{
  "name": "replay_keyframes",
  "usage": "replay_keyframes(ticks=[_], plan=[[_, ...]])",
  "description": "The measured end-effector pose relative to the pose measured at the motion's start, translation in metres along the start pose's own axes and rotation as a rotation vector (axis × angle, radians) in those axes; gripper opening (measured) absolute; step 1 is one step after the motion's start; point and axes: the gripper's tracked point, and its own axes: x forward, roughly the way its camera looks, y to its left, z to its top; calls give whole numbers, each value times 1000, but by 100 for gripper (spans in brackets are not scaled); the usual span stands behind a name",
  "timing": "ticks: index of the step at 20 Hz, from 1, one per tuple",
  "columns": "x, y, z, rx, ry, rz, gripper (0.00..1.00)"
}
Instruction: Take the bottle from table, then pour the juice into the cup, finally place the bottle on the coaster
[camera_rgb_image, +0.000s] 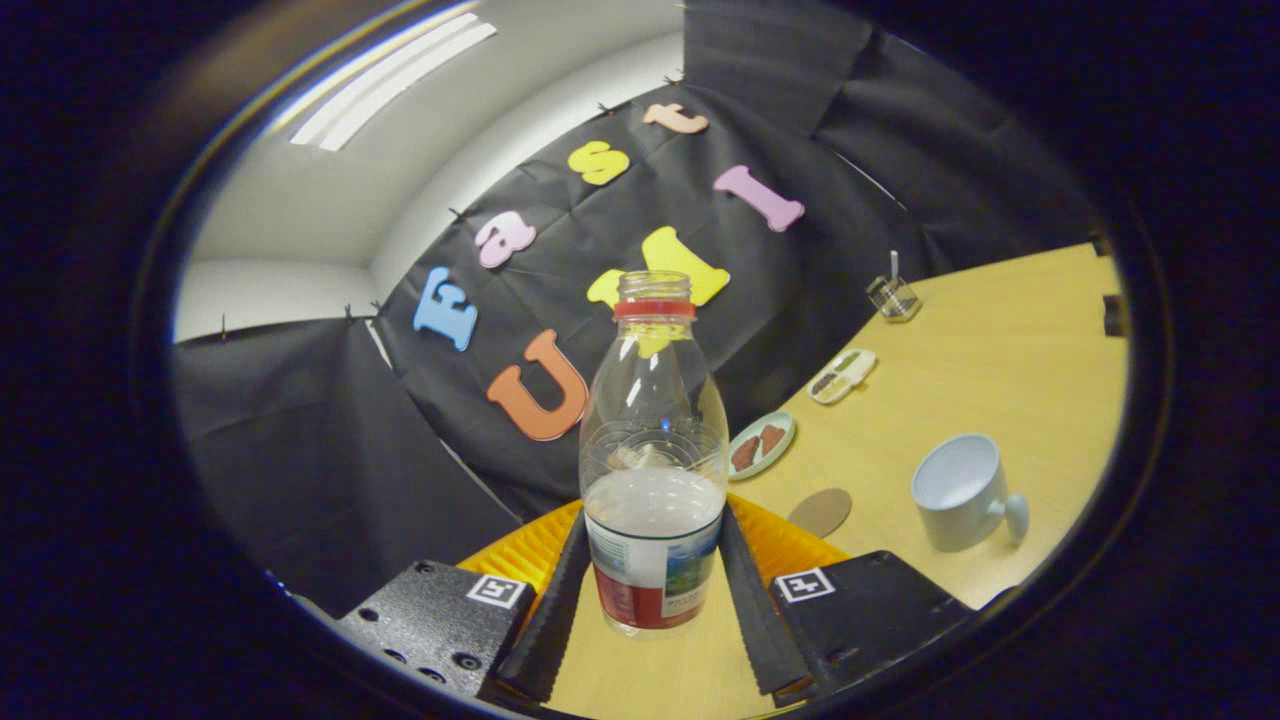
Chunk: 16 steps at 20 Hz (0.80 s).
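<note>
Between the gripper's (655, 585) two fingers one bottle (655, 460) stands clamped, both fingers pressing its labelled lower part; its base looks lifted off the table (1000, 350). Beyond lie one coaster (821, 512), one cup (962, 492), two dishes (762, 444) with contents hard to make out.

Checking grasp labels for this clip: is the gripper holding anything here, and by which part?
The gripper holds the bottle, both fingers pressed against its lower body at the label.
</note>
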Motion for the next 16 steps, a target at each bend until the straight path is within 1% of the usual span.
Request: replay_keyframes(ticks=[4,7,9,11,14,16], plan=[[-10,28,23,-161,-46,-23,76],[-9,36,37,-264,-73,-58,76],[-4,34,42,-307,-81,-91,76],[5,38,47,-330,-87,-104,76],[25,38,55,-367,-90,-124,76],[42,34,57,-417,-79,-151,76]])
